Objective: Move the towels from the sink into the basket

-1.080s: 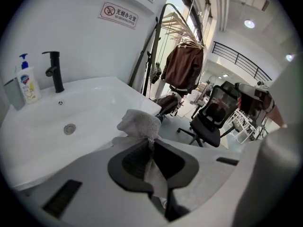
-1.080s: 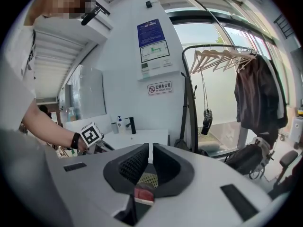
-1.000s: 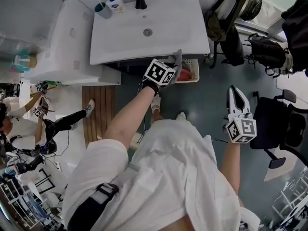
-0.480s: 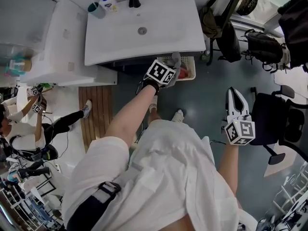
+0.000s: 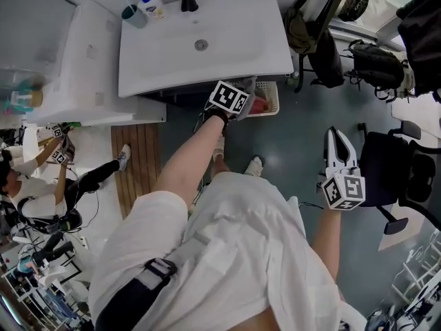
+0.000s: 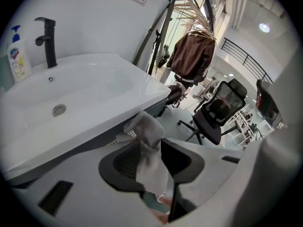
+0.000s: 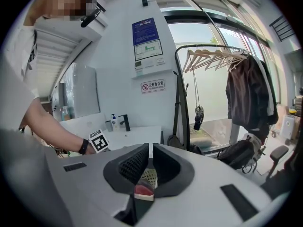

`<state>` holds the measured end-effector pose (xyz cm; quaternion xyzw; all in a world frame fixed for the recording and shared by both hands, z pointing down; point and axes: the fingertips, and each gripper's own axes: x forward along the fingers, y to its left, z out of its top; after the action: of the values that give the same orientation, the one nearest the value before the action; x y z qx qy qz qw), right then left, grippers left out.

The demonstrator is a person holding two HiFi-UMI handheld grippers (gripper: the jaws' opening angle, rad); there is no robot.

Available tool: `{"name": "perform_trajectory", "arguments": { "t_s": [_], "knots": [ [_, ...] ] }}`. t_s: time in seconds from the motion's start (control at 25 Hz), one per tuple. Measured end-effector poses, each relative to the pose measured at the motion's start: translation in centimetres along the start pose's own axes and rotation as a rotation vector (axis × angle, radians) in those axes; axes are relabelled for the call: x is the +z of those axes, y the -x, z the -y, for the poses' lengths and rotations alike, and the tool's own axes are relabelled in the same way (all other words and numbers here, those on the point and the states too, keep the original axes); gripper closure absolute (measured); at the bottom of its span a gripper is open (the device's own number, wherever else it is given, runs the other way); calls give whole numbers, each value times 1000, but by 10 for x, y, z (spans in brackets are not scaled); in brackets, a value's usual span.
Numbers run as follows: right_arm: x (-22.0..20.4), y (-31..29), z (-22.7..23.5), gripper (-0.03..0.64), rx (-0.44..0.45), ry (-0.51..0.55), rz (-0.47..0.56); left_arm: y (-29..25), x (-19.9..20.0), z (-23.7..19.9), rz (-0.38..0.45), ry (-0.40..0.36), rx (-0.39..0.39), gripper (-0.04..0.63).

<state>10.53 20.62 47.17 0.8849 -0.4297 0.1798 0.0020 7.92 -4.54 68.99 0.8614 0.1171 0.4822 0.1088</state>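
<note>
The left gripper (image 6: 151, 146) is held just under the front edge of the sink (image 5: 241, 33), near its right-hand front corner, and points steeply down. Its jaws have just been opening and now stand spread. A grey towel (image 6: 144, 126) hangs between them and lies against the left jaw. In the head view this gripper is over the left side of the white perforated basket (image 5: 277, 96). The basket stands on the floor below that same sink corner, with a red towel (image 5: 259, 106) lying inside it.

The right gripper (image 5: 337, 132) is held well apart from the sink, out over open floor to the right. Its jaws are pressed almost together with nothing pinched. In the right gripper view the basket and red towel show through the narrow slit between them.
</note>
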Motion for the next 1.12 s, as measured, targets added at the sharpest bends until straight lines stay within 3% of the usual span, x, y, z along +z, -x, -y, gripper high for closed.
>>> {"name": "perform_trajectory", "arguments": {
  "t_s": [0.48, 0.72, 1.12],
  "knots": [
    [1, -3, 2, 577, 0, 3, -3, 3, -2, -10, 25, 60, 20, 459],
    [6, -8, -1, 577, 23, 9, 5, 16, 4, -6, 55, 52, 17, 459],
    [26, -16, -8, 577, 63, 30, 41, 65, 34, 4, 190, 38, 18, 462]
  ]
}}
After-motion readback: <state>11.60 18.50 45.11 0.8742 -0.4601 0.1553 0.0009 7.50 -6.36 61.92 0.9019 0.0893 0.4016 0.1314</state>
